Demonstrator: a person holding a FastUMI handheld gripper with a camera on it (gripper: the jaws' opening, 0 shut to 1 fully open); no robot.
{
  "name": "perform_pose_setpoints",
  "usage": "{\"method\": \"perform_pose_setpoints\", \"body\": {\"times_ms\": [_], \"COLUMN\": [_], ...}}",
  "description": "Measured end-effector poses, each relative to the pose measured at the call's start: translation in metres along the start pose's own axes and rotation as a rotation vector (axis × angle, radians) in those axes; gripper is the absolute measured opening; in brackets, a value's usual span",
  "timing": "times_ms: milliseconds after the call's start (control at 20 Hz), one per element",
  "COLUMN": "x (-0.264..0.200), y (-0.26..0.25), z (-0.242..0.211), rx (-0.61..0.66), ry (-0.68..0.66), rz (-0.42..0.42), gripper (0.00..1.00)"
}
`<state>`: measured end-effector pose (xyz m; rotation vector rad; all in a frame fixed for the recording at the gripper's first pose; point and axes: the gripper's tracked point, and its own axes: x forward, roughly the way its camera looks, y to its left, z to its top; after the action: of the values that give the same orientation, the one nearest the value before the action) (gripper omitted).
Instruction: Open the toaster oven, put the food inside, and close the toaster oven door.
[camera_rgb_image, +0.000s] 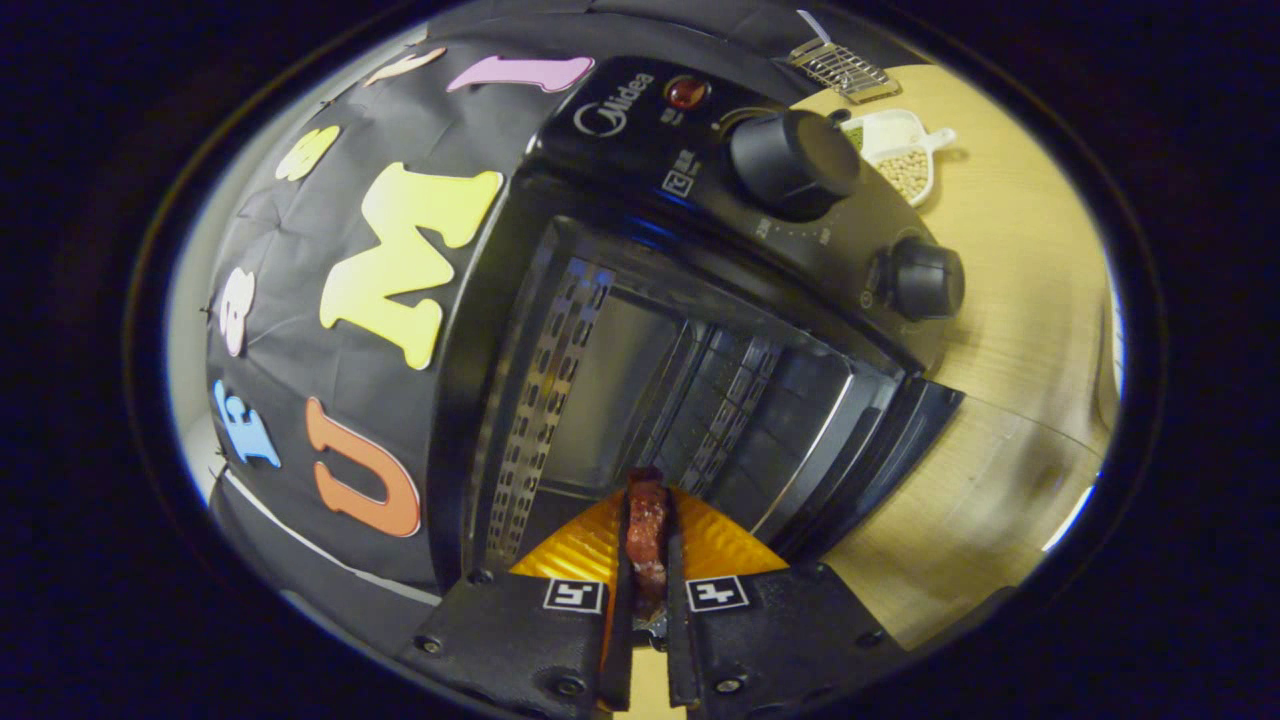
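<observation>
gripper view: my tongs (648, 545) are closed on the food (647, 530), a dark red, glistening piece held edge-on between the two fingers, both of which press against its sides. the piece stands up from the finger gap and its far end reaches just past the fingertips. i cannot tell what kind of food it is beyond its colour and sheen.

directly ahead of the fingers is the toaster oven (700, 300), black, seen strongly tilted. its door (870, 440) is open, swung away toward the table side, with its glass pane and rim visible beside the opening. the food sits at the mouth of the cavity (620, 380), just in front of it rather than clearly inside (i cannot tell whether its tip has crossed the threshold). inside i note perforated metal side walls and rack rails.

on the control panel of the toaster oven i see a red indicator lamp (687, 92), a large upper knob (795, 160) and a smaller lower knob (925, 278).

the toaster oven stands on a light wood table (1000, 420). beyond the appliance, near the large knob, lies a white dish (905, 160) holding pale, round beans or similar, and farther off a small wire rack (840, 68), well apart from the fingers. the table near the door is blurred.
</observation>
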<state>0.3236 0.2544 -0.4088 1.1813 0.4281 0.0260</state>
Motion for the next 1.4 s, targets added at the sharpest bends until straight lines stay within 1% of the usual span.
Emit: {"method": "perform_pose_setpoints", "body": {"times_ms": [150,250,350,450,550,700,800,850,950,1000,1100,1250,1400], "x": [0.005,0.006,0.008,0.006,0.004,0.004,0.003,0.001,-0.004,-0.007,-0.012,-0.03,-0.06], "y": [-0.01,-0.011,-0.012,-0.013,-0.013,-0.015,-0.02,-0.022,-0.019,-0.016,-0.015,-0.014,-0.005], "z": [-0.007,-0.012,-0.012,-0.011,-0.006,-0.002,0.004,0.009,0.016,0.017,0.017,0.009,0.002], "rx": [-0.047,-0.066,-0.115,-0.192,-0.296,-0.47,-0.592,-0.651,-0.75,-0.781,-0.838,-0.867,-0.907], "ry": [0.022,0.037,0.037,0.045,0.047,0.069,0.077,0.065,0.048,0.041,0.041,0.08,0.114], "rz": [-0.047,-0.059,-0.074,-0.094,-0.13,-0.167,-0.193,-0.213,-0.218,-0.213,-0.213,-0.211,-0.206], "gripper": [0.18,0.19,0.21,0.24,0.28,0.42,0.56,0.61,0.79,0.9,0.96,0.96,0.97]}}
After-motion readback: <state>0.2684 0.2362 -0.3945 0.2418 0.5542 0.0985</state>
